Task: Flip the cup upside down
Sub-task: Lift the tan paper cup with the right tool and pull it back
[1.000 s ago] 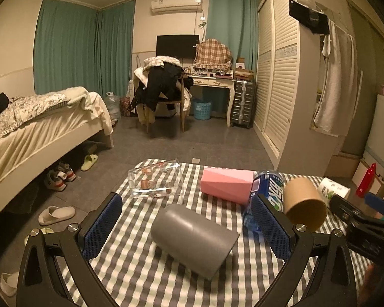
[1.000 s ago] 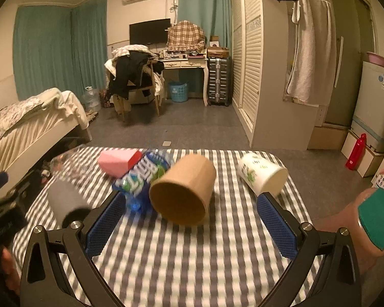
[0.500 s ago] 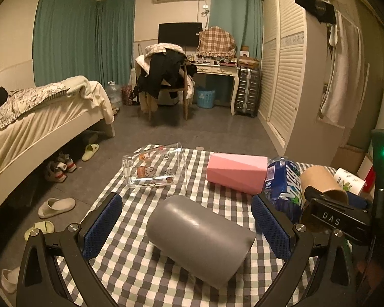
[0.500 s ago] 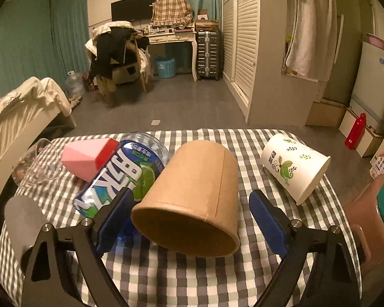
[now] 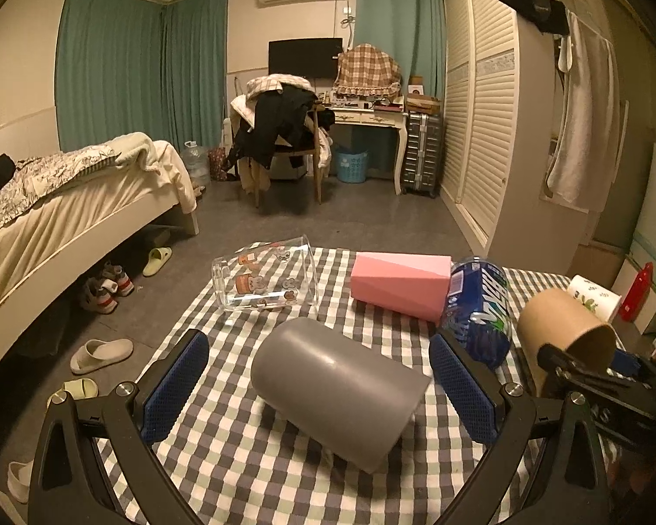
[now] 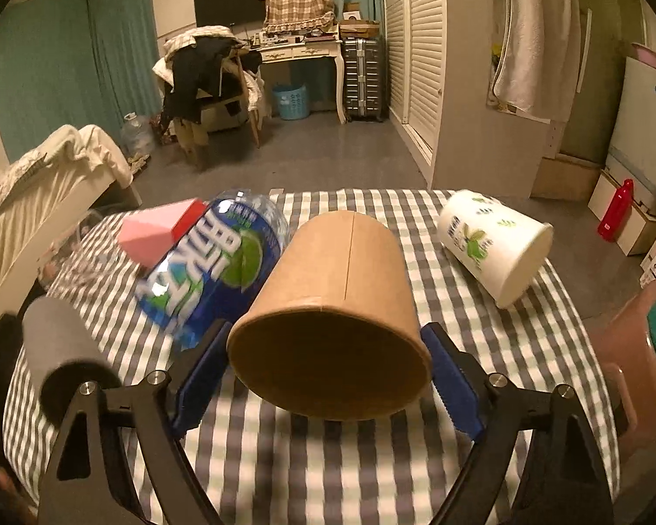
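Observation:
A brown paper cup [image 6: 332,319] lies on its side on the checked tablecloth, mouth toward me. My right gripper [image 6: 323,376] is open with its blue pads on either side of the cup's rim, close but not clearly pressing. The cup also shows at the right of the left wrist view [image 5: 564,341], with the right gripper's black body in front of it. A grey cup [image 5: 332,393] lies on its side between the open fingers of my left gripper [image 5: 319,389], which does not touch it.
Also lying on the table [image 5: 223,459]: a clear printed glass [image 5: 264,280], a pink faceted cup [image 5: 400,284], a blue-labelled bottle [image 6: 205,262] against the brown cup's left, a white paper cup [image 6: 494,245] to its right. A brown stool [image 6: 634,350] stands beside the table's right edge.
My right gripper moved forward until its pads straddle the brown cup's rim. My left gripper crept closer to the grey cup.

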The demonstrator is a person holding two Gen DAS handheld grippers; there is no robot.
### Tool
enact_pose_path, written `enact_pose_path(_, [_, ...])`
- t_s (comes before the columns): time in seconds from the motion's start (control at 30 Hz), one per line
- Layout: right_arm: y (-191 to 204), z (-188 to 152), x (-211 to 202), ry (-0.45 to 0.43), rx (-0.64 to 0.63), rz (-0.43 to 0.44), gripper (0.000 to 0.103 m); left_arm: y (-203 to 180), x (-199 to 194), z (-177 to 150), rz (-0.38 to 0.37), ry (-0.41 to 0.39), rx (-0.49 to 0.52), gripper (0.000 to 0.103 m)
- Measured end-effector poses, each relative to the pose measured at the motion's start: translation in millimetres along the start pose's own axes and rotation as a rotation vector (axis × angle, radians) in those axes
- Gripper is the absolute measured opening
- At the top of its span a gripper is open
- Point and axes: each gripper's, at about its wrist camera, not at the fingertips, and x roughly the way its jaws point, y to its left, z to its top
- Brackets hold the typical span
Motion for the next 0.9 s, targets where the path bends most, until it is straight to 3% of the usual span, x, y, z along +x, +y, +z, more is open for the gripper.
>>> enact_pose_path(0.53, [16,-74,-71,0.032,-0.082,-0.008,0.086,0,-36,-42,-0.035,0.037,0.054,0.103])
enact_pose_path(0.9, [15,-91,-82,0.037,-0.086,0.007,0.088,10,-38,-48,-0.039,0.065,0.018,0.103])
